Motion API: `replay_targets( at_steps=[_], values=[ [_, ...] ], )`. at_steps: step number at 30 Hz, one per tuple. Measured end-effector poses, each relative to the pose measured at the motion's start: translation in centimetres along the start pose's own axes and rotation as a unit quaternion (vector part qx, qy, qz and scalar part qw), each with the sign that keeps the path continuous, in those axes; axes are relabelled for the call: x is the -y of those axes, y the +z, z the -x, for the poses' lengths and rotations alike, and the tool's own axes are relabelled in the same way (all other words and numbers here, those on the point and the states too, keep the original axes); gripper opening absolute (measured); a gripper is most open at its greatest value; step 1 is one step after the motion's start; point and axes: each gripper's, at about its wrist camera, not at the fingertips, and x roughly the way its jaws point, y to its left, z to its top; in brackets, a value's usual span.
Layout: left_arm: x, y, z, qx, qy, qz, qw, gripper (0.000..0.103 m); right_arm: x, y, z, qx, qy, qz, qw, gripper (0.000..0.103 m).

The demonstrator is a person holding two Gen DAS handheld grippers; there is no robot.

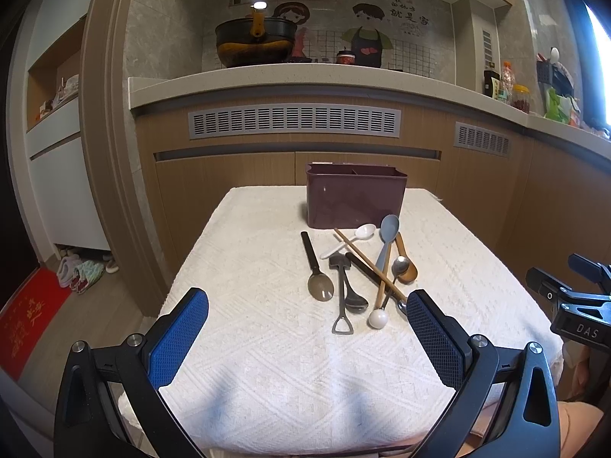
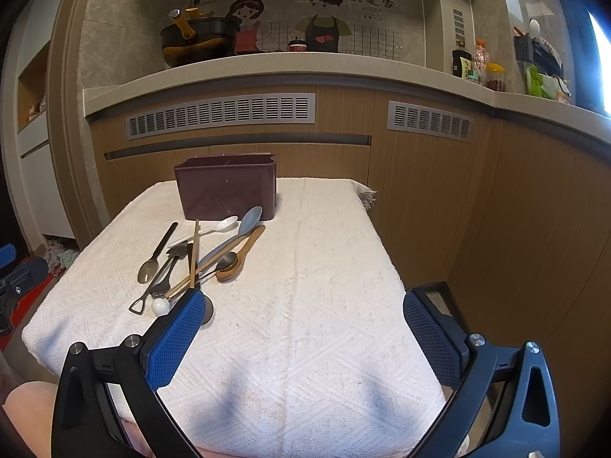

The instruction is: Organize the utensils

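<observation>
A pile of utensils [image 1: 359, 271] lies on the white cloth: a black-handled spoon [image 1: 315, 267], a shovel-shaped metal spoon [image 1: 341, 297], a blue spoon [image 1: 386, 240], a white spoon [image 1: 349, 240], a wooden spoon [image 1: 405, 263], chopsticks [image 1: 368, 263] and a white-ball-ended piece [image 1: 378, 318]. A dark maroon divided holder [image 1: 355, 194] stands behind them. The pile [image 2: 198, 255] and holder [image 2: 227, 187] also show in the right wrist view. My left gripper [image 1: 307, 305] is open and empty, just short of the pile. My right gripper [image 2: 301, 305] is open and empty, to the right of the pile.
The table [image 1: 267, 362] is small, covered by a white woven cloth [image 2: 305, 305], with edges close on all sides. Wooden kitchen cabinets [image 1: 298, 164] and a countertop [image 1: 305, 76] with a wok [image 1: 254, 42] stand behind. The right gripper's body [image 1: 573, 297] shows at the left view's right edge.
</observation>
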Motion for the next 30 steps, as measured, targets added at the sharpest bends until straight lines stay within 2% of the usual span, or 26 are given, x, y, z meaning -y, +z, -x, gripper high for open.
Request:
replay_targets(
  at_steps=[20,25,30],
  values=[
    [0.1,-0.1,-0.2,-0.002,-0.001,-0.002,1.0,0.103,0.0,0.2,0.0,-0.003,0.0,0.001,1.0,0.103],
    [0.4,0.1,-0.6,-0.008,-0.013,-0.015,0.9998,0.103,-0.1,0.3,-0.1,-0.003,0.001,0.004,1.0,0.103],
    [0.6,0.9,-2.7,-0.032,-0.04,-0.029,0.9983,0.103,-0.3,1.4,-1.3,-0.004,0.007,0.027,1.0,0.103]
  ],
)
